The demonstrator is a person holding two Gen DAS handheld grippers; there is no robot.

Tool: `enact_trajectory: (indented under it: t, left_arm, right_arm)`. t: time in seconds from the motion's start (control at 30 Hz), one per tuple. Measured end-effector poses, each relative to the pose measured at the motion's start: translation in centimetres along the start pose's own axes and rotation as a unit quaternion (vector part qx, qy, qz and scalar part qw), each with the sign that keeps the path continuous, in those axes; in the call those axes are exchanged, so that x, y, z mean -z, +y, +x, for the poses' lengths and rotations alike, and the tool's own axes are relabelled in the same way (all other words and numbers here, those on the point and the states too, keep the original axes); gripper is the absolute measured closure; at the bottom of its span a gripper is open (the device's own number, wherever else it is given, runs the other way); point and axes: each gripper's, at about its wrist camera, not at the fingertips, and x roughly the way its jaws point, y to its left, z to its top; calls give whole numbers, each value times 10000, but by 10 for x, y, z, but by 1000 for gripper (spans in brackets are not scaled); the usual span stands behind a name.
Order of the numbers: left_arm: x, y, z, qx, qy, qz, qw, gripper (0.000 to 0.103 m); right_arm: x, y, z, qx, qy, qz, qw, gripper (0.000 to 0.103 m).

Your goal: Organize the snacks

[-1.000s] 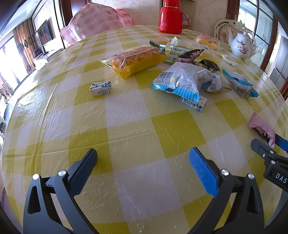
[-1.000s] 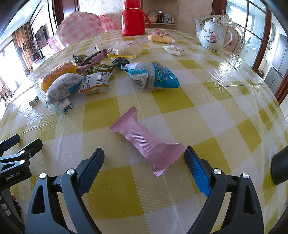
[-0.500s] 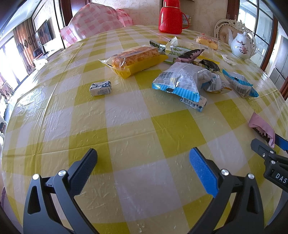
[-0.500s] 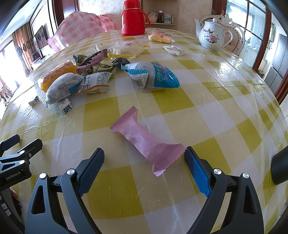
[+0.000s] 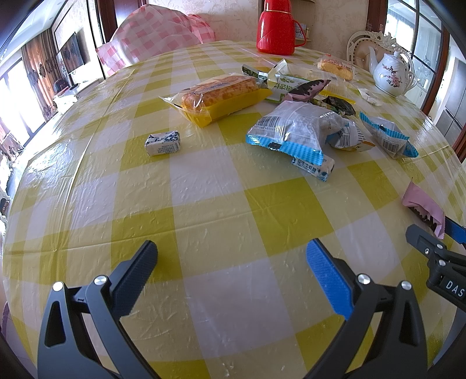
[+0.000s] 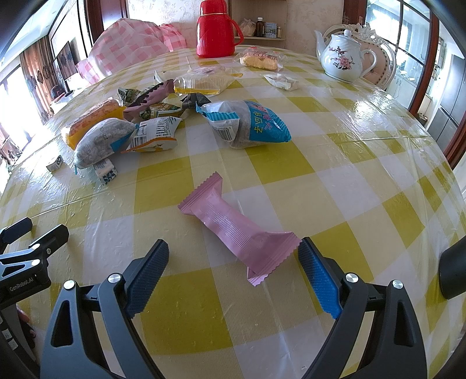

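Note:
A pink wrapped snack bar [image 6: 233,226] lies on the yellow checked tablecloth just ahead of my right gripper [image 6: 233,268], which stands open with the bar's near end between its fingers, untouched. My left gripper [image 5: 231,265] is open over bare cloth. Farther off lie a yellow bread pack [image 5: 221,94], a small blue-white candy [image 5: 163,142], a blue-edged clear bag [image 5: 291,129], a second blue bag [image 6: 250,124] and several other wrappers heaped together. The pink bar [image 5: 422,205] shows at the right edge of the left wrist view.
A red thermos [image 6: 215,27] and a white floral teapot [image 6: 343,56] stand at the table's far side, with a wrapped cake [image 6: 259,59] between them. A pink checked cover [image 5: 157,38] drapes a chair behind the table. The round table's edge [image 5: 17,186] curves away on the left.

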Motion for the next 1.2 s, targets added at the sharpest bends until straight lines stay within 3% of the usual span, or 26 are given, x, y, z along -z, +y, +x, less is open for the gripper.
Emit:
enact_trajectory:
  t: [0.57, 0.7, 0.83, 0.97, 1.07, 1.2]
  left_arm:
    - [0, 0, 0, 0, 0, 0, 10000, 1]
    - [0, 0, 0, 0, 0, -1, 10000, 1]
    - [0, 0, 0, 1, 0, 0, 10000, 1]
    - [1, 1, -1, 59, -9, 30, 10000, 1]
    - [2, 4, 0, 67, -8, 49, 10000, 1]
    - [1, 7, -1, 62, -7, 48, 10000, 1]
  right_arm:
    - [1, 1, -2, -54, 3, -81, 10000, 15]
    - [0, -2, -4, -443, 135, -451, 9979, 15]
    - [-1, -30, -10, -1217, 31, 33, 9926, 16]
    - [-1, -36, -12, -1580, 34, 86, 9874, 16]
    - [-4, -31, -11, -1505, 42, -120, 9885, 16]
    - [-15, -23, 0, -1071, 79, -613, 9923, 16]
